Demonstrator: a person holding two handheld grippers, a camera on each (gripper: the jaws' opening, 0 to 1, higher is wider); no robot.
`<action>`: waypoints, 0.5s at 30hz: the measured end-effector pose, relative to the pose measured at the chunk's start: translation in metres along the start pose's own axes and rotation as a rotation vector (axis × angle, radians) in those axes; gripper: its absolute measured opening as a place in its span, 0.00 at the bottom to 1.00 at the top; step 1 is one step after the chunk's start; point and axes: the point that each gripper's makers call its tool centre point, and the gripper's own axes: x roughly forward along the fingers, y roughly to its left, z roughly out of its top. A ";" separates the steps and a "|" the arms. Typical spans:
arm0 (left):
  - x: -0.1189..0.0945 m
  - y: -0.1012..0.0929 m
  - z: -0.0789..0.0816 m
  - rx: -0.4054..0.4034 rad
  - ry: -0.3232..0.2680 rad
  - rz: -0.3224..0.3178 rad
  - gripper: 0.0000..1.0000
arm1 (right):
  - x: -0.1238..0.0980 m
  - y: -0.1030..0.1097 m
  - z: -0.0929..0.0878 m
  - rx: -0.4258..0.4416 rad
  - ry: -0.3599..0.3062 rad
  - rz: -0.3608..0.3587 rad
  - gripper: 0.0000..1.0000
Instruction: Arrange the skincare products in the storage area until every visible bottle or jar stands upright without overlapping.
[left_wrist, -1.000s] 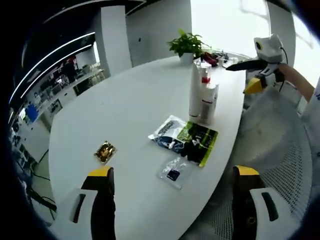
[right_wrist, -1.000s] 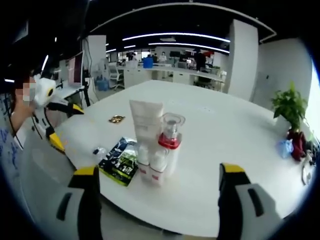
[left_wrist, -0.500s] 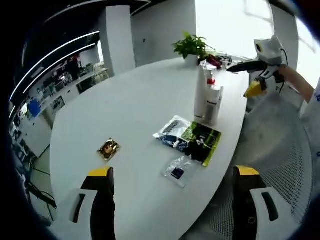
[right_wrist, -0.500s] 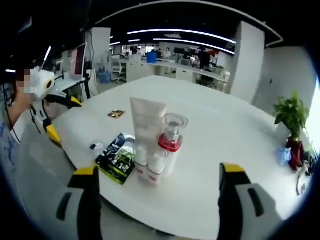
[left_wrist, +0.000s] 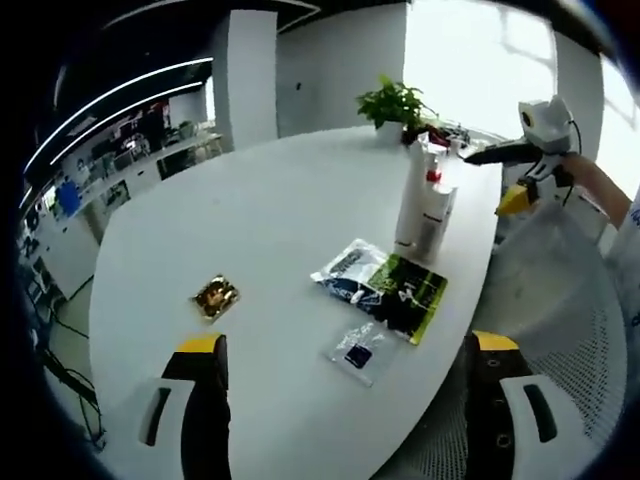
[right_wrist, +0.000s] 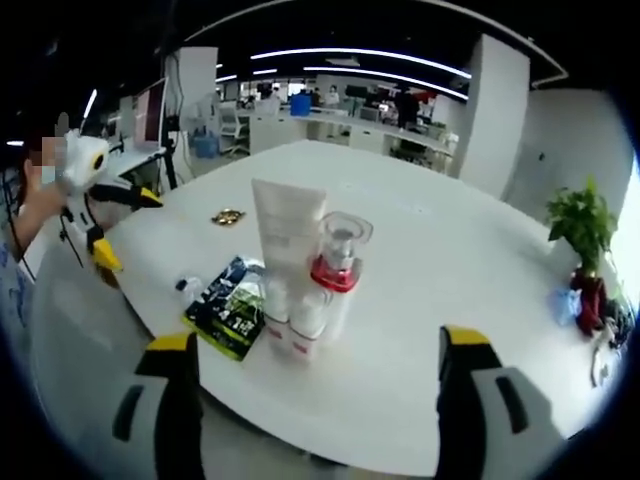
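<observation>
Well apart, open claws (left_wrist: 345, 400) flank bottles (right_wrist: 300, 275) near table edge (right_wrist: 230, 375).

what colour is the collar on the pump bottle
Red, on the pump bottle, clearest in the right gripper view.

Table (left_wrist: 250, 220): upright bottles (right_wrist: 300, 270) clustered near its edge; flat sachets (left_wrist: 385, 285) beside them; small packet (left_wrist: 214, 297) well apart; plant (left_wrist: 395, 100) at far end

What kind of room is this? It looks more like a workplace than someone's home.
Most likely an open-plan office. The skincare bottles stand on a big white oval table like a meeting table, with a potted plant at its far end. Behind are rows of desks under long ceiling light strips.
</observation>
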 end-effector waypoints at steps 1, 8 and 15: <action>0.001 0.002 0.001 0.005 -0.005 0.002 0.97 | 0.000 0.000 0.000 0.002 0.001 0.002 1.00; 0.012 0.028 -0.005 0.014 0.035 0.022 0.97 | 0.002 0.002 0.005 0.035 -0.022 0.022 1.00; 0.023 0.050 -0.005 0.115 0.082 0.042 0.96 | 0.005 0.005 0.003 0.030 -0.018 0.041 1.00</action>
